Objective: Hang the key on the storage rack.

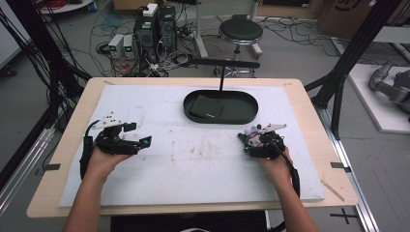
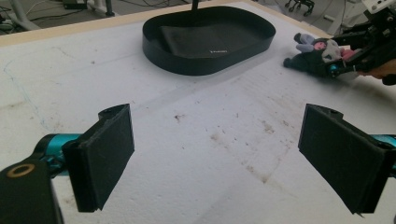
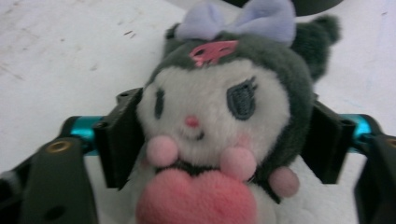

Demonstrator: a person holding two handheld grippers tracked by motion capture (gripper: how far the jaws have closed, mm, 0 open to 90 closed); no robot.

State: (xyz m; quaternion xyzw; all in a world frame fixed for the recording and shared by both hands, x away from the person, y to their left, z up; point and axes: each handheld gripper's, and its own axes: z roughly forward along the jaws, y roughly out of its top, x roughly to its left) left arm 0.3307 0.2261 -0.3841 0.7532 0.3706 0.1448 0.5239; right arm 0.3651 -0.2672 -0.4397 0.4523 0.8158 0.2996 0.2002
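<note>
The plush toy (image 3: 219, 126), a small dark-hooded doll with a white face, a lilac bow and a pink heart at its front, sits between the pads of the right tool (image 3: 224, 140), which press into its sides; the soft body bulges slightly around them, so this reads as a firm grip. Seen from the high view, the toy (image 1: 252, 133) lies low over the white mat, in front of the black oval tray (image 1: 220, 117) and off toward that tray's right end, near it but not touching. The step in hand looks like the pick-up: the toy is caught and ready to be lifted.

The tray already holds a flat black pouch (image 1: 207, 107), lying toward its left half, and a thin post rises from its far rim. If the toy is meant for the tray, the next move calls for a lift clear of the rim, then a carry to the free right half.

The left tool (image 1: 129, 137) rests on the table well to the tray's left, its jaws standing wide with nothing between them.
</note>
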